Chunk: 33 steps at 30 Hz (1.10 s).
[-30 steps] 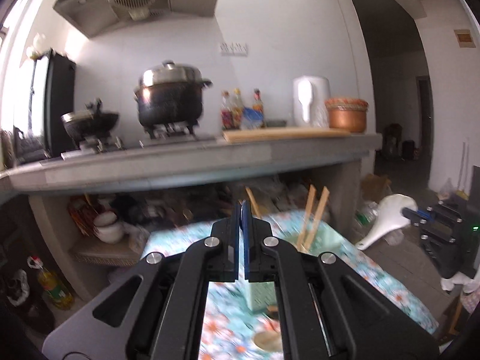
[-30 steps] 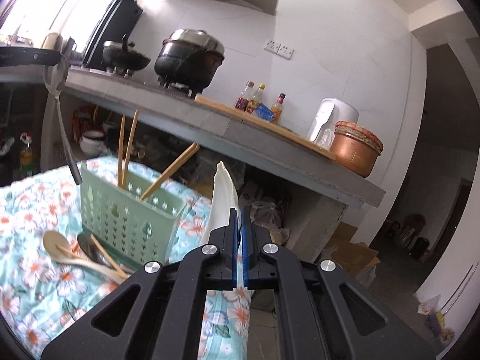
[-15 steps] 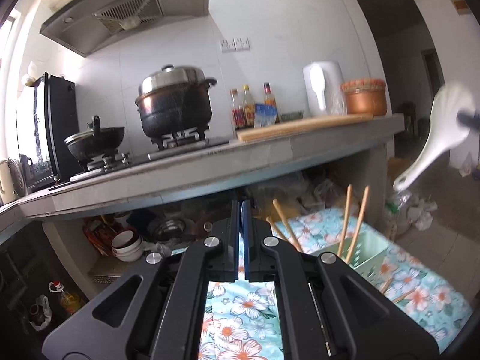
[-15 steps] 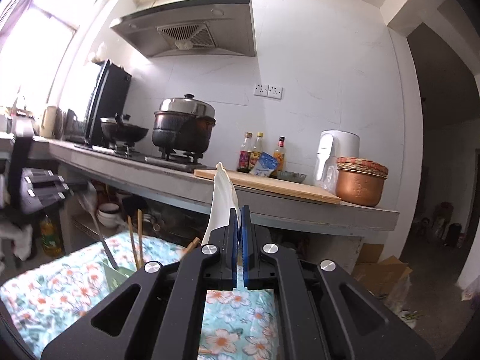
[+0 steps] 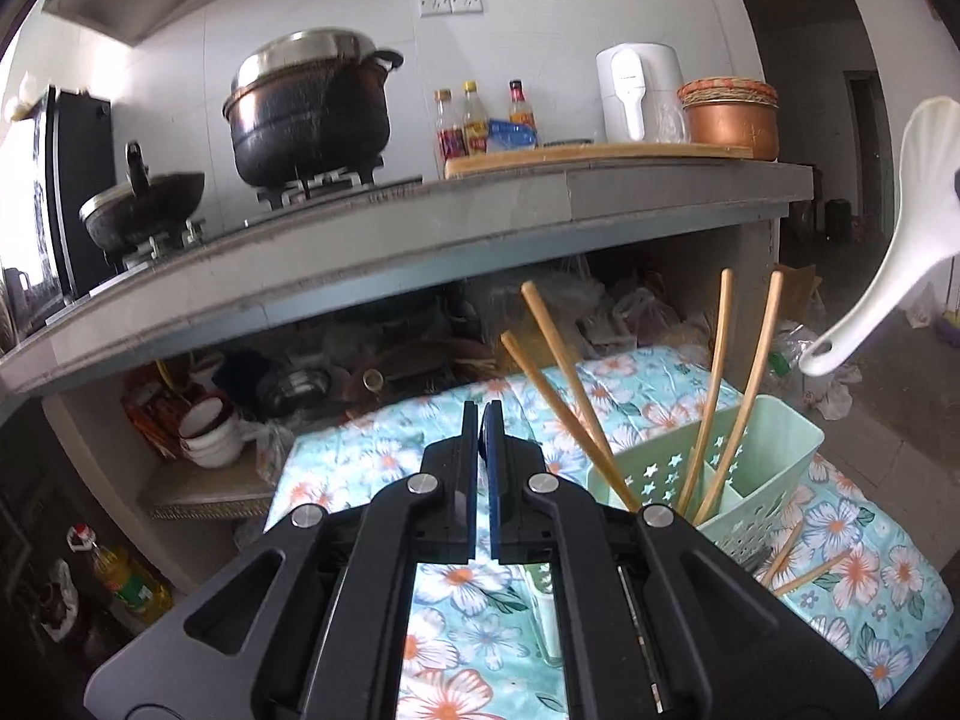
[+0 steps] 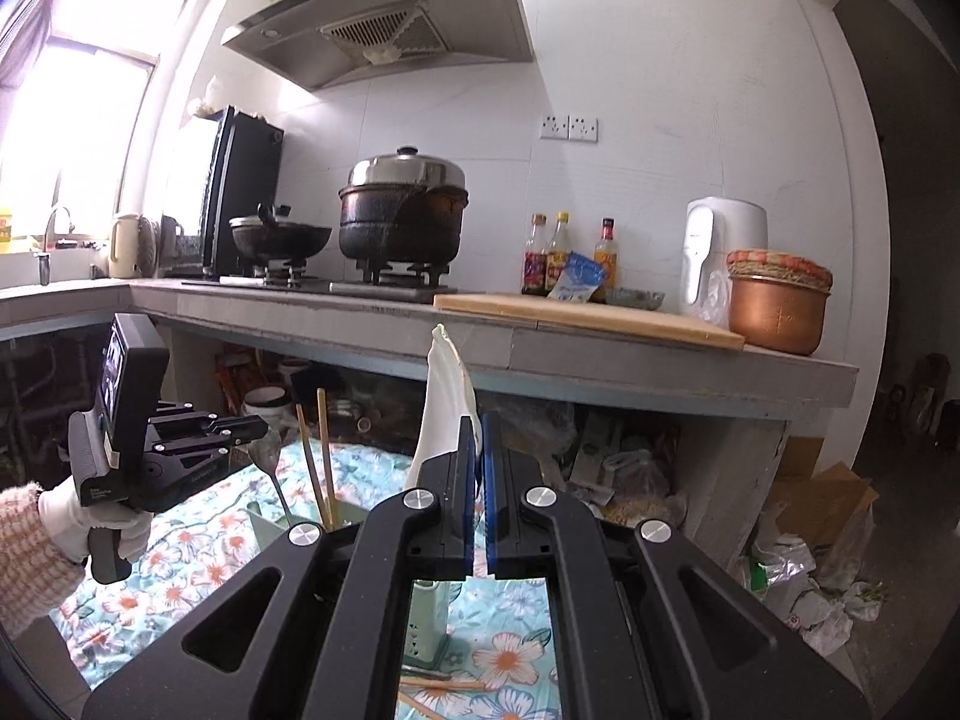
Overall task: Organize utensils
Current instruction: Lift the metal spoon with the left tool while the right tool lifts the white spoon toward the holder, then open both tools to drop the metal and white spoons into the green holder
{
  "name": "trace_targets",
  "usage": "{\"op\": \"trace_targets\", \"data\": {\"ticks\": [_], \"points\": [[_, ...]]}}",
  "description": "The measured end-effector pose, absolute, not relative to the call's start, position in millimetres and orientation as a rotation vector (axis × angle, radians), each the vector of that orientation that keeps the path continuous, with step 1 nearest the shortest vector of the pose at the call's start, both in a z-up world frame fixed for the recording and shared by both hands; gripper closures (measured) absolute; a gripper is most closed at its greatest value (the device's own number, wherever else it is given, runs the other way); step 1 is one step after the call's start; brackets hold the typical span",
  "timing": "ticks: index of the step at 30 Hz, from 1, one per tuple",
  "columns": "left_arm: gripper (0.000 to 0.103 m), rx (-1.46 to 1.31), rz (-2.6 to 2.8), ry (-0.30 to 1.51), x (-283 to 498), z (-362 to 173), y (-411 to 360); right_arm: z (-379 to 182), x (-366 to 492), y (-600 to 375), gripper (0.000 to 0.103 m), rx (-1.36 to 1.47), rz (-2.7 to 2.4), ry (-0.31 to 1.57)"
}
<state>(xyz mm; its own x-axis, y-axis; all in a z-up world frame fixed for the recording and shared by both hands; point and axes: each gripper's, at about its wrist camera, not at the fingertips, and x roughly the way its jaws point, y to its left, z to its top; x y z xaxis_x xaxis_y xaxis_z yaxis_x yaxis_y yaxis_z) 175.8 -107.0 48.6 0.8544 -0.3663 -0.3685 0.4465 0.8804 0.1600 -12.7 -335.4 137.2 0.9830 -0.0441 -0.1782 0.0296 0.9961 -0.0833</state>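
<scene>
The left gripper [image 6: 255, 427] is closed on the handle of a metal spoon [image 6: 268, 456], whose bowl hangs just below its tips, above the green utensil basket [image 5: 774, 468]. Chopsticks [image 5: 717, 384] stand in the basket, right of the left gripper. The right gripper [image 6: 477, 444] is clamped on a white ladle [image 6: 444, 396], which rises upright from its tips.

Utensil basket [image 5: 774, 468] on the cloth-covered table [image 5: 372, 462], before and below the counter [image 5: 420, 240]. Chopsticks [image 5: 714, 390] upright in the basket; more chopsticks [image 5: 804, 576] flat on the cloth just right of it. On the counter, left to right: wok [image 5: 144, 204], pot [image 5: 312, 114], bottles [image 5: 480, 120], kettle [image 5: 636, 90], bowl [image 5: 732, 120].
</scene>
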Motion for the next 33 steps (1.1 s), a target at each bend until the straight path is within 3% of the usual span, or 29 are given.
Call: {"op": "trace_targets", "data": {"ticks": [5, 8, 17, 31, 33], "points": [[0.098, 0.199, -0.443, 0.345, 182, 43, -102, 129, 4, -335, 0.101, -0.071, -0.024, 0.224], [0.079, 0.175, -0.435, 0.340, 182, 42, -98, 123, 16, -334, 0.101, -0.064, -0.017, 0.255], [0.049, 0.089, -0.392, 0.295, 163, 47, -67, 103, 45, -327, 0.100, -0.056, -0.013, 0.340], [0.038, -0.029, -0.383, 0.461, 133, -4, -19, 68, 93, -335, 0.097, 0.055, 0.002, 0.502], [0.037, -0.048, -0.390, 0.485, 129, -12, -15, 69, 91, -337, 0.078, 0.070, 0.008, 0.498]]}}
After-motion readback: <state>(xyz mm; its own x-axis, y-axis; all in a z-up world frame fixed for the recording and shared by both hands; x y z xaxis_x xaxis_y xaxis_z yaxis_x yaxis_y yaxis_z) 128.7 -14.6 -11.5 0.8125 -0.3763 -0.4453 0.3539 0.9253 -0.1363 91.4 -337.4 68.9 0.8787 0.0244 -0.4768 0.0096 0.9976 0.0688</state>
